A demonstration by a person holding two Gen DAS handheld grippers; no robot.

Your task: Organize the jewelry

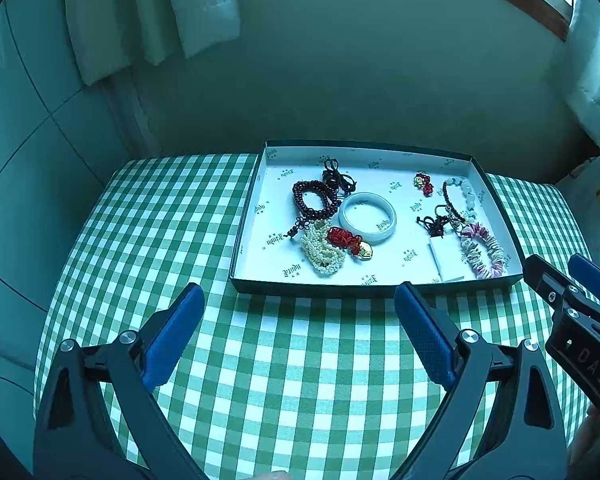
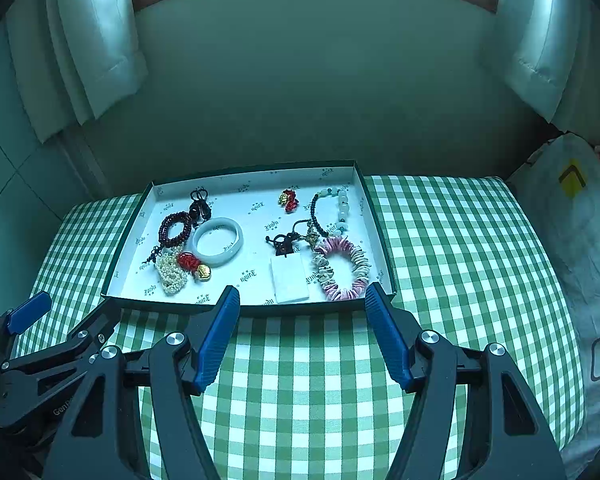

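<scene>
A shallow dark-rimmed box [image 1: 260, 208] [image 2: 124, 248] with a white printed lining holds the jewelry. Inside lie a pale jade bangle [image 1: 367, 218] [image 2: 218, 242], a dark red bead bracelet [image 1: 314, 200] [image 2: 175, 229], a pearl strand [image 1: 323, 250] [image 2: 171, 274], a red knot with a gold charm [image 1: 350, 241] [image 2: 194, 265], a pink and white shell bracelet [image 1: 485, 250] [image 2: 346, 268], a white card [image 1: 446, 258] [image 2: 290, 278], and a pale bead bracelet [image 1: 462, 196] [image 2: 336, 210]. My left gripper [image 1: 300, 294] and right gripper [image 2: 302, 292] are both open and empty, just before the box's near rim.
The box sits on a green and white checked tablecloth [image 1: 300, 360] [image 2: 460, 260]. A wall and white curtains [image 1: 148, 12] [image 2: 96, 40] stand behind the table. A white bag [image 2: 572, 208] lies off the table's right side. The right gripper's fingers [image 1: 592, 270] show in the left wrist view.
</scene>
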